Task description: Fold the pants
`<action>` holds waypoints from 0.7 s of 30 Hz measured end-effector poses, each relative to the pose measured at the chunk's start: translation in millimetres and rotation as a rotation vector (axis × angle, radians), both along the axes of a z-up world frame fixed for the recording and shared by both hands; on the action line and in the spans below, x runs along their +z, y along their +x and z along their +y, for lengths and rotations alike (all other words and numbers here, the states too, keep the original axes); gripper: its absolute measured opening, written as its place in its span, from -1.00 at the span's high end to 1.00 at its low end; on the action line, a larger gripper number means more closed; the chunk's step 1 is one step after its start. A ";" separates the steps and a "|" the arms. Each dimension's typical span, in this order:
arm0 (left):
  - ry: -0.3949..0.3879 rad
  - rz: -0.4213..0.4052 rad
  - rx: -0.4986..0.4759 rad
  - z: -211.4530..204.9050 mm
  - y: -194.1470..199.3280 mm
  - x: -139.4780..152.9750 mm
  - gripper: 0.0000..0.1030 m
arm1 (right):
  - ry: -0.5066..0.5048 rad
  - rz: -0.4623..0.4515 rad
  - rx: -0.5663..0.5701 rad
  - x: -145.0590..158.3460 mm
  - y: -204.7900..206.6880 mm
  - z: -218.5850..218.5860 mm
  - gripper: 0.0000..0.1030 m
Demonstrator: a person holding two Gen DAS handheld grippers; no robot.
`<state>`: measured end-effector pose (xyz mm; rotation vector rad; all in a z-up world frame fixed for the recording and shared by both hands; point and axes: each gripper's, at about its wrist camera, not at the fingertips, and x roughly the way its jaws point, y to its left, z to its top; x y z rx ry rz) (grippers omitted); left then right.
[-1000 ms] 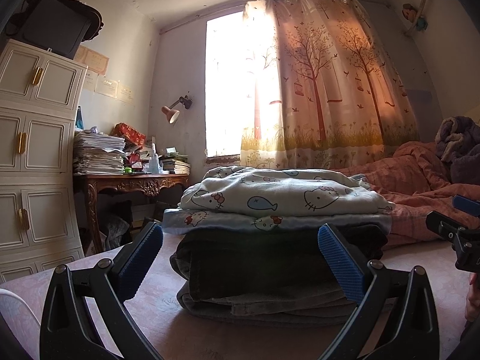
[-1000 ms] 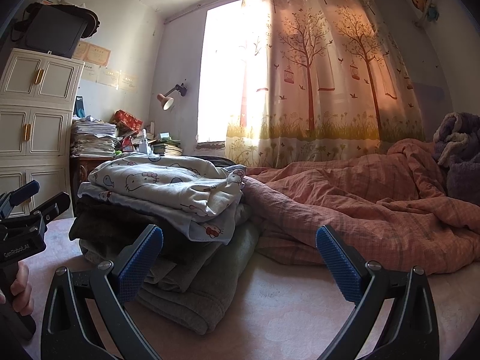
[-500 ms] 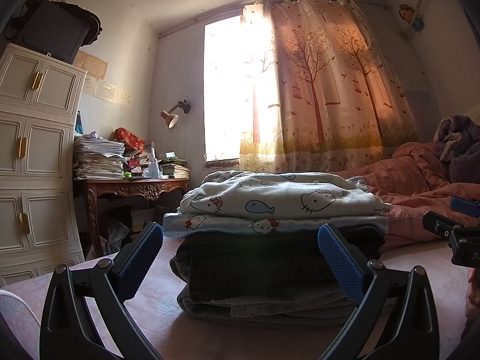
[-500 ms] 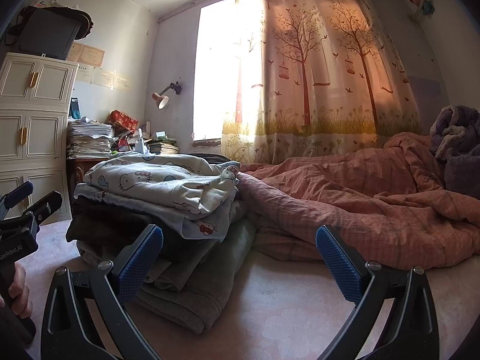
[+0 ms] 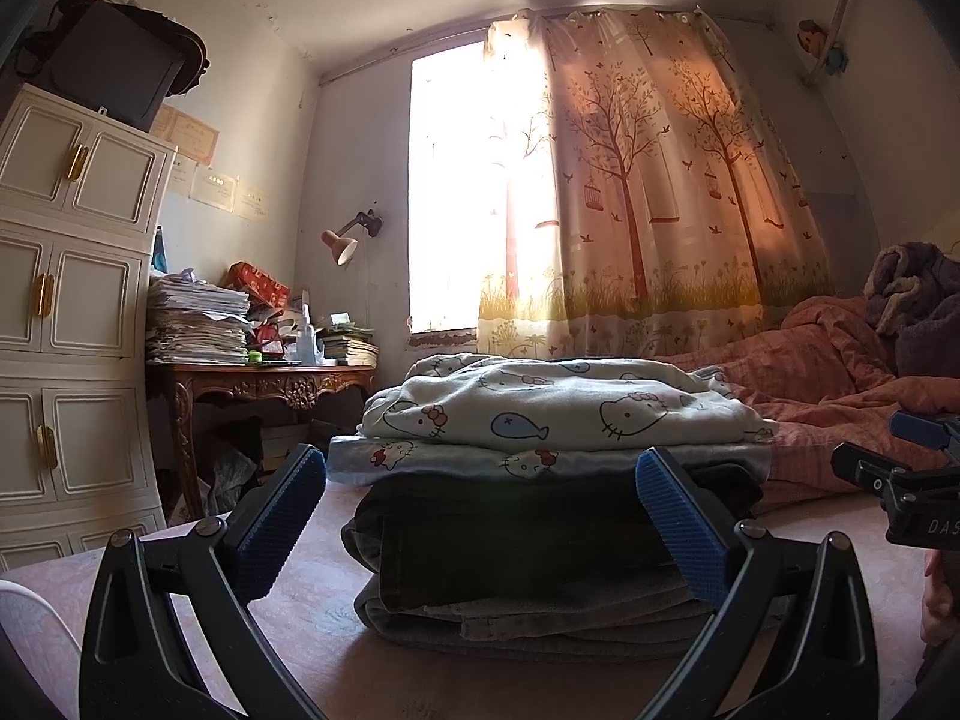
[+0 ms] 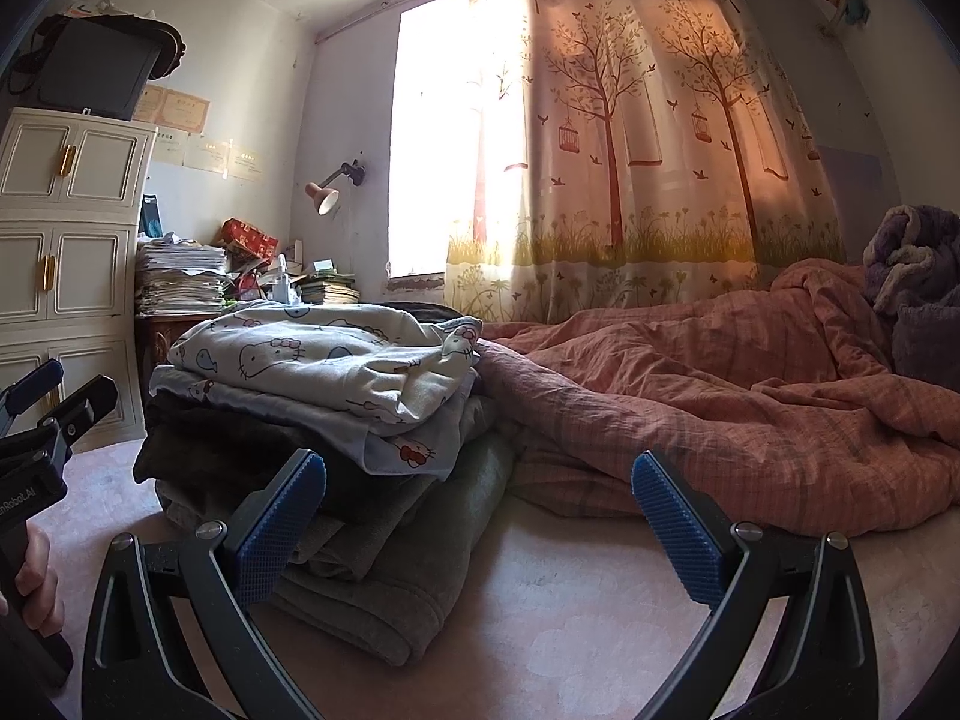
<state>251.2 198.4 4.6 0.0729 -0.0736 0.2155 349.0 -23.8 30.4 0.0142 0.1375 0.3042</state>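
Note:
A stack of folded clothes [image 5: 540,516] rests on the pink bed sheet [image 5: 312,600]. Cat-print garments [image 5: 558,414] lie on top, dark pants [image 5: 516,534] sit under them, and grey pants [image 5: 540,618] are at the bottom. My left gripper [image 5: 480,522] faces the stack's front, open, nothing between its blue pads. In the right wrist view the stack [image 6: 336,420] lies to the left. My right gripper [image 6: 477,525] is open and empty over the sheet, to the right of the stack. Each gripper shows at the edge of the other's view.
A rumpled orange quilt [image 6: 720,396] fills the bed to the right of the stack, with a purple blanket [image 6: 918,276] behind. White cabinets [image 5: 66,324] and a cluttered wooden desk [image 5: 258,378] stand to the left. A curtain [image 5: 648,180] covers part of the window.
Both cameras have tilted and lifted slightly, so the stack sits a bit lower in each view. The clothes have not moved and both grippers stayed open.

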 end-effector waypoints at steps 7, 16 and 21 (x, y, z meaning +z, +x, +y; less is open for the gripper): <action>0.023 -0.029 0.001 -3.7 -4.7 1.2 -0.99 | -0.009 0.001 -0.002 -0.4 0.2 3.9 -0.99; 0.036 -0.028 0.003 -5.8 -3.7 1.7 -0.99 | -0.012 0.000 -0.005 -0.5 0.3 6.2 -0.99; 0.037 -0.036 0.002 -6.4 -5.9 1.8 -0.99 | -0.014 -0.001 -0.005 -0.5 0.1 6.5 -0.99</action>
